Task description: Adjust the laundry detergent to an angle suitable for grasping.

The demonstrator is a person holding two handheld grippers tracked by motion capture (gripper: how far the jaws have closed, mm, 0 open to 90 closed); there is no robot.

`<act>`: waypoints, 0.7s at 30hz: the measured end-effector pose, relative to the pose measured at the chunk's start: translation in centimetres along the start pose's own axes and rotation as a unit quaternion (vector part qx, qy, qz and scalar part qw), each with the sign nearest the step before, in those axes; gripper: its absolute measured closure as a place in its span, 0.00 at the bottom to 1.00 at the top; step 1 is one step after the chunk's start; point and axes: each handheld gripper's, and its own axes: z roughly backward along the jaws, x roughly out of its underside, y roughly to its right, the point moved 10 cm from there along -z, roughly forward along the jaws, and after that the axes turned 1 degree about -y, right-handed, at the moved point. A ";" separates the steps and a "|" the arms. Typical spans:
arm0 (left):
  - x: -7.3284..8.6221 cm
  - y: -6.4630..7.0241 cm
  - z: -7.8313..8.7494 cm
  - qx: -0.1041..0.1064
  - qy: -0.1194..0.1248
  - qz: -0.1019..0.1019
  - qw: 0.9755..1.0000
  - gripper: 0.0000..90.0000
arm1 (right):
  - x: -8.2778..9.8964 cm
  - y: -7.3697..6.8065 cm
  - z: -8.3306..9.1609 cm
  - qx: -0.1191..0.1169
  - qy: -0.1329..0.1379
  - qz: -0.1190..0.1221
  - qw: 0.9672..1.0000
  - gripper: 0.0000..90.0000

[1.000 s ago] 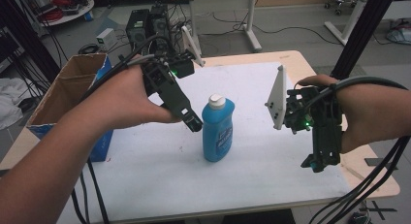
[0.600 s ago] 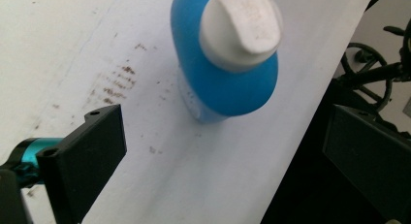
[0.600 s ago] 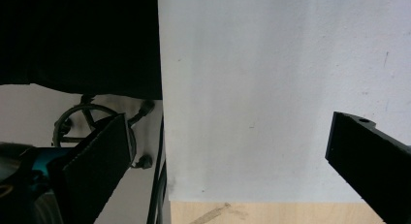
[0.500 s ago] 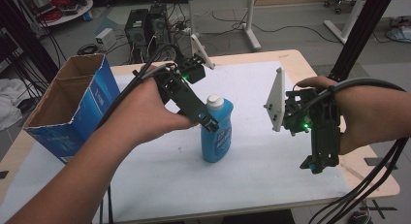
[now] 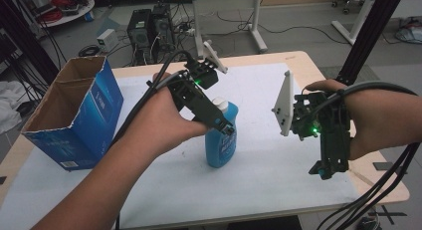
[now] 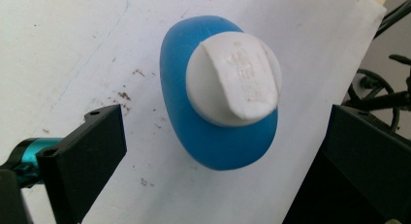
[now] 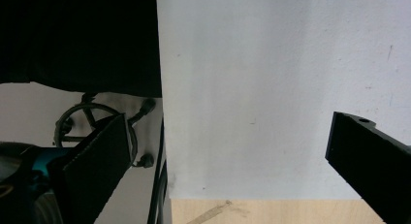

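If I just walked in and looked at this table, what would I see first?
Your eye would land on the blue bottle with a white cap, standing upright in the middle of the white table. The left gripper hangs right above it, jaws open on either side of the cap. At the table's left stands an open blue cardboard box, and the right gripper hovers near the right edge, holding nothing.

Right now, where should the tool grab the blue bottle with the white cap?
Probably the narrow neck just under the white cap, coming straight down from above. The blue bottle stands upright, and the left tool already hangs over it, jaws open on either side of its flattened body.
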 end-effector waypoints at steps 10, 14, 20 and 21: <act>-0.8 0.3 -1.3 -0.016 0.013 -0.003 1.000 0.02 | -0.1 0.0 0.1 0.002 0.003 0.002 1.000 0.02; -0.9 0.4 -2.0 -0.023 0.013 -0.005 1.000 0.02 | -0.1 0.0 0.2 0.004 0.004 0.002 1.000 0.02; -0.9 0.1 -3.0 -0.034 0.016 -0.003 0.999 0.02 | -0.1 0.0 0.2 0.004 0.003 0.002 1.000 0.02; -0.9 0.0 -3.2 -0.037 0.016 -0.004 0.999 0.02 | -0.1 0.0 0.2 0.003 0.003 0.002 1.000 0.02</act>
